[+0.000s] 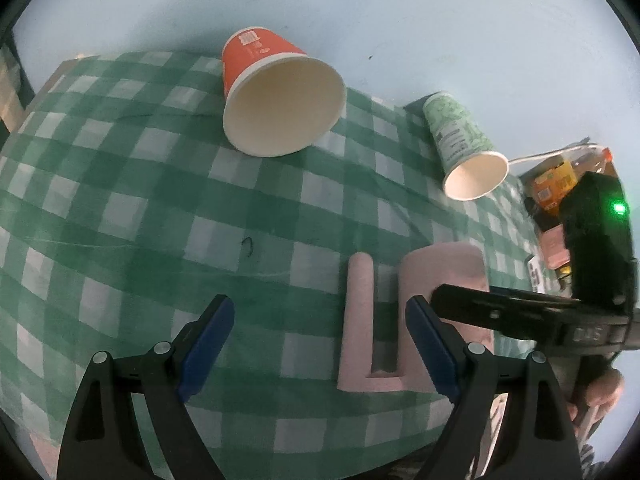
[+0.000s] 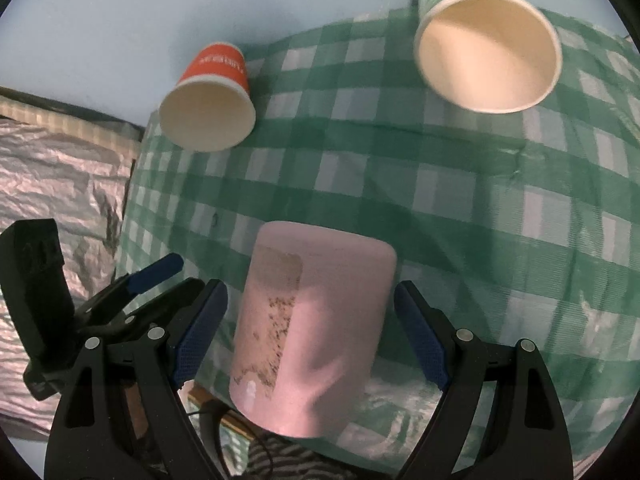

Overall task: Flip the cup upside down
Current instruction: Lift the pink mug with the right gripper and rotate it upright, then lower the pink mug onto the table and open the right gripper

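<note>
The pink mug [image 2: 312,336] is standing near the checked tablecloth's [image 2: 460,200] front edge, between the right gripper's [image 2: 310,332] spread, non-touching jaws (left gripper [image 1: 320,344] also open, empty). An off-centre squeeze is probably risking tipping the mug off that edge.

pink cup [image 2: 312,332], green-checked tablecloth [image 2: 460,208]

No text is showing clearly enough to read: the orange cup [image 1: 260,64] is carrying white print and a barcode-like block, the green cup [image 1: 460,132] is carrying a printed label, and the yellow box [image 1: 554,184] is carrying a barcode, all too blurred.
</note>
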A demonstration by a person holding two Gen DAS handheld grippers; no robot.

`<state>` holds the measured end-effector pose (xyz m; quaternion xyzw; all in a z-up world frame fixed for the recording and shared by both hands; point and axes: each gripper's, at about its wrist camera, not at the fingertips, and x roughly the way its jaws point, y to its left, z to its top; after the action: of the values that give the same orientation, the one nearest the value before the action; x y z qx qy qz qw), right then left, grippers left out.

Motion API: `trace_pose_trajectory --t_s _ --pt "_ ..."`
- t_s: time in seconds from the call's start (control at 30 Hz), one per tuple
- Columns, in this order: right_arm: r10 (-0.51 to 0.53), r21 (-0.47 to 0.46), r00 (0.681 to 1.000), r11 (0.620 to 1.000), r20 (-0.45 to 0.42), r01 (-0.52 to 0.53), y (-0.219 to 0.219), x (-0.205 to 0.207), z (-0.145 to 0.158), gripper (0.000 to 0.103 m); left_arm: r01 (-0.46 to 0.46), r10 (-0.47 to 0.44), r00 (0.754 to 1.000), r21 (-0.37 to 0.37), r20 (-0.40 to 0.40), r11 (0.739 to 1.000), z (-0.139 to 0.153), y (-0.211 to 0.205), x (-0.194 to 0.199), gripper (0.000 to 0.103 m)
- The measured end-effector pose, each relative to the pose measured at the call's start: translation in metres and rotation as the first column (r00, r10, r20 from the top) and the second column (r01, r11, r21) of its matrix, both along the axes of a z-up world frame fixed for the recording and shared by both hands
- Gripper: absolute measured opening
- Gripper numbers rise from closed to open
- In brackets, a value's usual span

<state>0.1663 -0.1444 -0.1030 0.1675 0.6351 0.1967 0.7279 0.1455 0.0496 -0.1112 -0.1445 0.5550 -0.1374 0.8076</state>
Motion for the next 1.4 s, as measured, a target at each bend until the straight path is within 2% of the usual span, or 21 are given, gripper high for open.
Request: trace_pose_trajectory --t_s 0.33,0.37,0.5,0.63,0.73,0.83,1.03,1.2,1.3,1.4 --pt "0.003 -0.053 0.999 0.999 -0.040 -0.005 0.007 0.014 -0.011 0.085 0.021 -0.020 1.000 -0.036 0.017 0.999 0.002 0.000 0.000 0.089" --pt "0.005 -0.050 0.999 0.999 -0.039 -0.007 0.007 0.014 -0.012 0.079 0.017 -0.016 1.000 -0.039 0.016 0.999 0.002 0.000 0.000 0.089" --pt "0.017 -0.033 0.999 0.999 -0.034 -0.018 0.006 0.014 -0.013 0.076 0.007 -0.007 1.000 -0.043 0.015 0.999 0.000 0.004 0.001 0.089" --pt "0.020 0.002 1.000 1.000 0.003 -0.020 0.001 0.011 -0.010 0.074 -0.018 0.018 1.000 -0.054 0.005 0.998 -0.004 0.011 0.000 0.089" --pt "0.036 0.037 0.997 0.999 0.071 -0.038 -0.002 0.000 0.000 0.073 -0.025 0.025 1.000 -0.050 0.010 0.998 -0.004 0.013 -0.004 0.089" --pt "0.047 0.022 0.987 0.998 0.154 -0.051 -0.003 -0.010 0.010 0.073 -0.030 0.031 0.999 -0.042 0.022 0.999 -0.001 0.012 -0.007 0.089" --pt "0.058 -0.056 0.935 0.998 0.350 -0.041 -0.003 -0.037 0.031 0.073 -0.056 0.058 0.997 -0.042 0.058 0.998 0.011 0.014 -0.015 0.089" --pt "0.058 -0.130 0.841 0.991 0.539 0.015 0.005 -0.051 0.053 0.073 -0.104 0.105 0.988 -0.013 0.111 0.994 0.021 0.016 -0.024 0.089" --pt "0.077 -0.178 0.793 0.983 0.605 0.040 0.017 -0.045 0.058 0.073 -0.127 0.123 0.982 0.023 0.141 0.992 0.025 0.017 -0.028 0.089" --pt "0.094 -0.226 0.753 0.971 0.651 0.074 0.025 -0.037 0.061 0.073 -0.137 0.133 0.981 0.018 0.143 0.990 0.026 0.021 -0.028 0.089"
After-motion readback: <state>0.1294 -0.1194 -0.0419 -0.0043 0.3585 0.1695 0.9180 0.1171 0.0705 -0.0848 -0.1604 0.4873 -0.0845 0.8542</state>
